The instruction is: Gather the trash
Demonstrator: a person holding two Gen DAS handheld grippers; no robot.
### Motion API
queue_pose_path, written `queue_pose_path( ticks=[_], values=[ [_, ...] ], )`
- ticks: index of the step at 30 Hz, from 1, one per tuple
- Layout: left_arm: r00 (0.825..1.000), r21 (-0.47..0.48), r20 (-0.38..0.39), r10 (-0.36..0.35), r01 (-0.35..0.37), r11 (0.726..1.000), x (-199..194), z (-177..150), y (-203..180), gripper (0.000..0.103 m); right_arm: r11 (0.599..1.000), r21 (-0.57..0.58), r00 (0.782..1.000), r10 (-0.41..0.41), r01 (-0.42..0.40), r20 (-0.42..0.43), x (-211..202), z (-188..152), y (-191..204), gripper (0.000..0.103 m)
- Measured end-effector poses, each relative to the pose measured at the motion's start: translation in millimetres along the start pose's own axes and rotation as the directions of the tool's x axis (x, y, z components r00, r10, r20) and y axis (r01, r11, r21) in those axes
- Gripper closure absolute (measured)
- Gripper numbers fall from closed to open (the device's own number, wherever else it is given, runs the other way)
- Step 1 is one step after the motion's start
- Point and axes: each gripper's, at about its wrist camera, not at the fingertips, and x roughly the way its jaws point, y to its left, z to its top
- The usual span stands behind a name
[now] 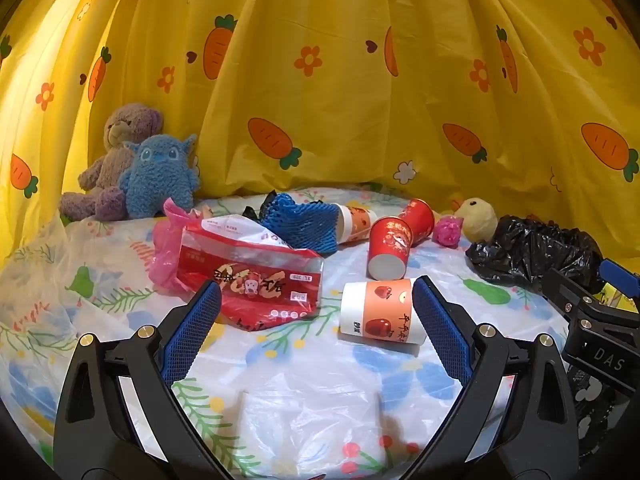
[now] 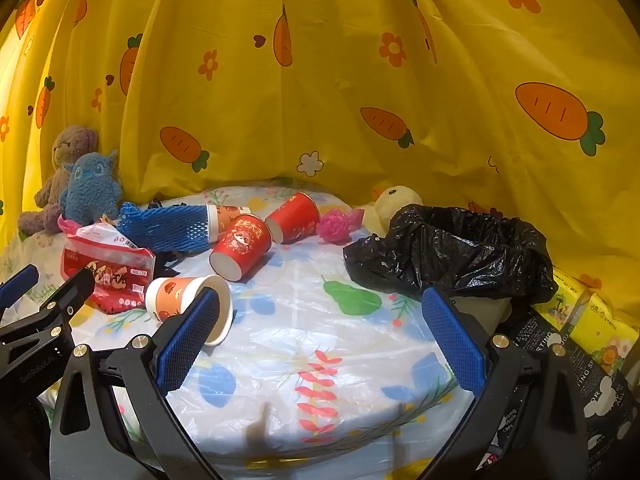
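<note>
1. Two grippers, both w/ jaws spread wide, nothing held: left gripper (image 1: pixel 316 320) hovers over the table, right gripper (image 2: pixel 320 336) beside it.
2. Nearest left gripper: white-and-orange paper cup w/ apple print (image 1: pixel 378 312), on its side, just beside the right pad. Light, thin-walled, crushes easily; prob. best taken across the body mid-length w/ soft squeeze.
3. Left of that: red-and-clear crinkly plastic wrapper (image 1: pixel 256 276) on a pink plastic bag (image 1: pixel 166 248). Floppy, slippery; pinch a bunched fold.
4. Further back: two red paper cups (image 1: pixel 390 248), tipped over, one more apple-print cup stuck in blue foam net sleeve (image 1: pixel 300 220). Net soft, grippy.
5. Right side: open black plastic bin bag (image 2: pixel 460 252), near right gripper — likely drop spot.
</note>
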Motion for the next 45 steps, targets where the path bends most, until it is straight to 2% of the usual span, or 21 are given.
queue_pose_path(
  ticks=[45],
  values=[
    [1.0,-0.002,0.001,-0.018,0.018,1.0,-1.8,-1.7,-11.1,0.008,1.0,0.011,1.0,-0.008,0.008,0.001,-1.3,1.6,-5.4,0.005]
  ],
)
